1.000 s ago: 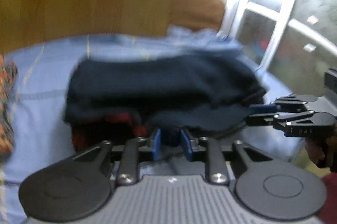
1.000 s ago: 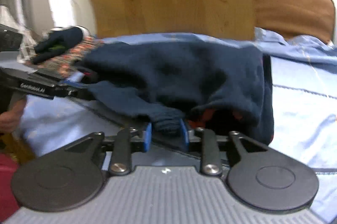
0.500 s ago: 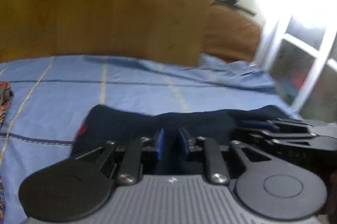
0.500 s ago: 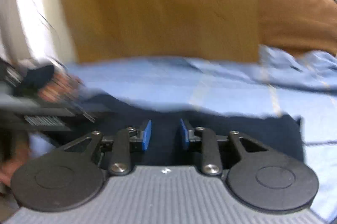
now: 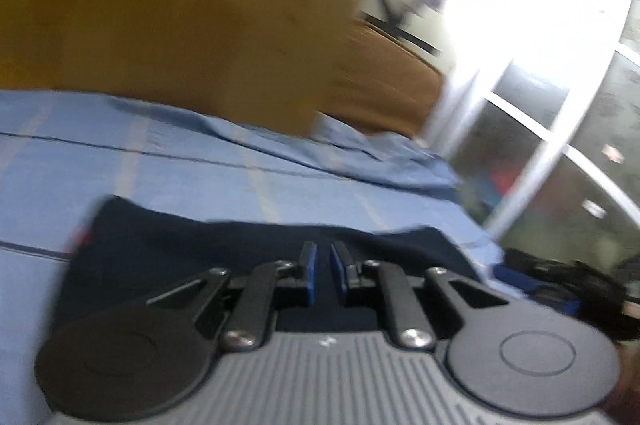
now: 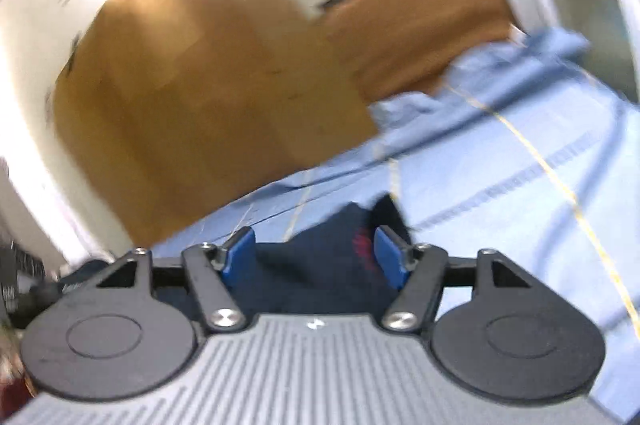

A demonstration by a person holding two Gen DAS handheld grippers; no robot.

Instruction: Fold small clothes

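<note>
A dark navy garment (image 5: 208, 253) with a bit of red at its left edge lies flat and folded on the blue bed sheet (image 5: 160, 161). My left gripper (image 5: 323, 265) sits low over its near edge, the blue pads nearly together with a thin gap; no cloth shows between them. My right gripper (image 6: 316, 253) is open wide over the same navy garment (image 6: 320, 265), which shows red print between the pads. The right gripper's dark body shows in the left wrist view (image 5: 560, 281) at the right edge.
A wooden headboard (image 5: 180, 17) stands behind the bed. A brown cushion (image 6: 420, 21) lies at the back right. White window frames (image 5: 532, 145) rise to the right of the bed. The sheet is rumpled near the cushion.
The raised, bunched garment has been laid down flat on the sheet. My right gripper has opened wide and let go. My left pads have closed closer together. Both views have tilted.
</note>
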